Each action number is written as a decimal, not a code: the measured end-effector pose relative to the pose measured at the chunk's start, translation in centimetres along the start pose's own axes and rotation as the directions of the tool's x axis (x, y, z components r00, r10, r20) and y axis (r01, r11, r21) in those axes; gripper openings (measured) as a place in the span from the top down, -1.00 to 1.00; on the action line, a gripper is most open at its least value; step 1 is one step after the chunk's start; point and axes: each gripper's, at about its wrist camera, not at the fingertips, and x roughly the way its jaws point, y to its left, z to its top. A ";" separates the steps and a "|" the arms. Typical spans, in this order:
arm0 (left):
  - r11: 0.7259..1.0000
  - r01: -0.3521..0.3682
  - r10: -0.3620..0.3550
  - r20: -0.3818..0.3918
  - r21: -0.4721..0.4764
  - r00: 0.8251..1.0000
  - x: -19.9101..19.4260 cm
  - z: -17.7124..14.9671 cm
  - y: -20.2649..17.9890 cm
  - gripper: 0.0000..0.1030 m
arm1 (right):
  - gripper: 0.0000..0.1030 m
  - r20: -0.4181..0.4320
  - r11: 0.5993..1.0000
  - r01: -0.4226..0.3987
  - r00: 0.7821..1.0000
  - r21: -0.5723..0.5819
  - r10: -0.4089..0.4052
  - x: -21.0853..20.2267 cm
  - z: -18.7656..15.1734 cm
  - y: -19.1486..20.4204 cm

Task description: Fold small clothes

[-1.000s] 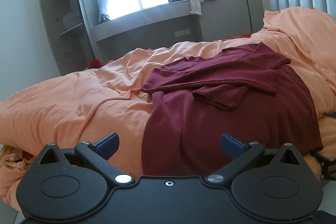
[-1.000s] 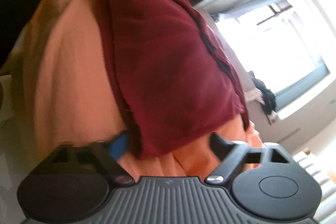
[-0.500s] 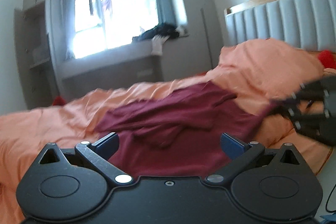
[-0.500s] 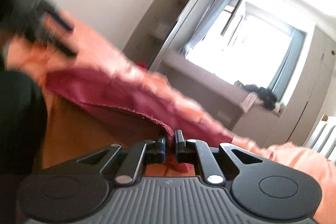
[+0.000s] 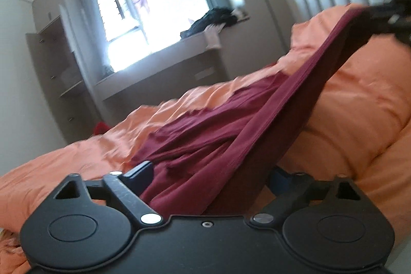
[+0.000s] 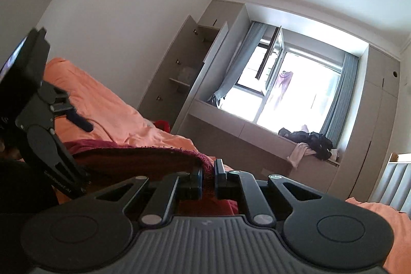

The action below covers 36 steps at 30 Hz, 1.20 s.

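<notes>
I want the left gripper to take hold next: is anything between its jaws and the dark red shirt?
Nothing visible: the dark red shirt already hangs between the closing jaws of the left gripper, with its far corner clamped in the right gripper.

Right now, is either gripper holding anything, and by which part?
The right gripper is shut on the maroon shirt, pinching its lifted edge. The left gripper is closing around another edge, pads not yet pressing.

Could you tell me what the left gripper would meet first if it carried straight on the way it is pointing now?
Most likely the maroon shirt. The left gripper has its jaws closing, with the shirt's near hem already between them, while the right gripper lifts another edge. Beyond the cloth lies the orange duvet; depth is unclear.
</notes>
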 end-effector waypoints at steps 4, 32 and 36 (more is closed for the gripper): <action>0.994 -0.106 0.107 -0.052 0.024 0.993 0.0 -1.6 1.8 -0.57 | 0.83 0.022 1.000 0.015 1.000 0.027 -0.016 0.4 -0.1 -0.6; 0.950 -0.302 0.310 0.106 -0.079 0.945 -7.3 0.2 4.7 0.90 | 0.84 0.076 0.963 0.211 0.971 0.165 -0.226 -2.2 0.5 -3.4; 0.965 -0.259 0.264 0.175 -0.052 0.949 -12.2 1.9 3.5 0.90 | 0.84 0.103 0.954 0.242 0.960 0.178 -0.262 -5.6 1.2 -4.9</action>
